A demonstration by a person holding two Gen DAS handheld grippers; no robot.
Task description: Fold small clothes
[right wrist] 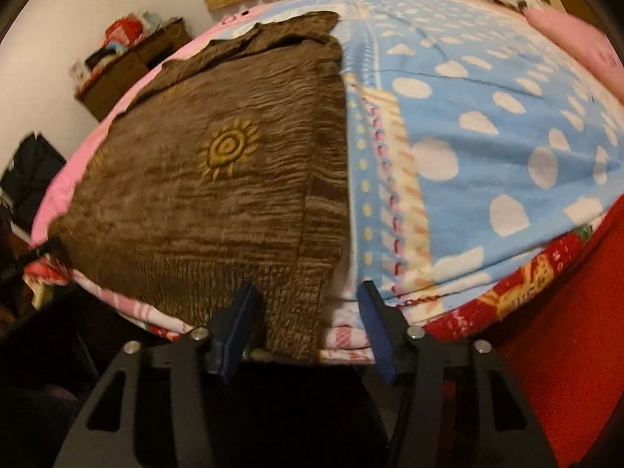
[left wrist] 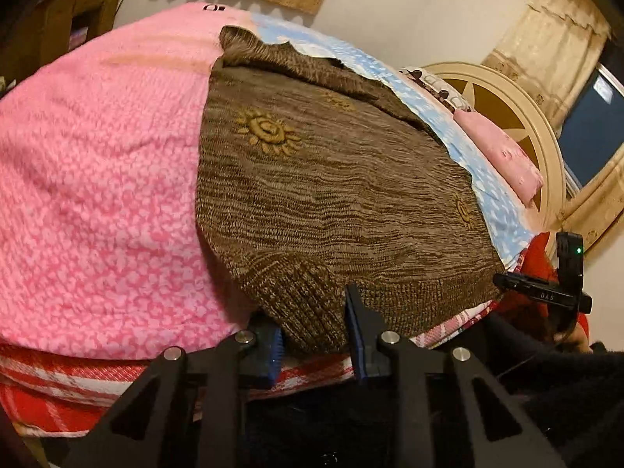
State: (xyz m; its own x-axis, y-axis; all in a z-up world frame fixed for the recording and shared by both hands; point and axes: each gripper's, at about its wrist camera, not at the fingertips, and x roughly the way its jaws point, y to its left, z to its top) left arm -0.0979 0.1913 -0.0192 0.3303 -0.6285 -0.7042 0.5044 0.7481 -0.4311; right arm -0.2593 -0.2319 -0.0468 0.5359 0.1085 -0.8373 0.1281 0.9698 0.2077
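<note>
A small brown knit sweater with yellow sun motifs lies flat on the bed, its ribbed hem hanging at the near edge. My left gripper is open, its blue-padded fingers either side of the hem's left corner. In the right wrist view the sweater lies left of centre. My right gripper is open, with the hem's right corner between its fingers. I cannot tell whether the pads touch the cloth.
A pink blanket covers the bed's left half and a blue spotted blanket the right. A red patterned cover hangs at the near edge. Pink pillows lie by the round cream headboard. A brown cabinet stands by the far wall.
</note>
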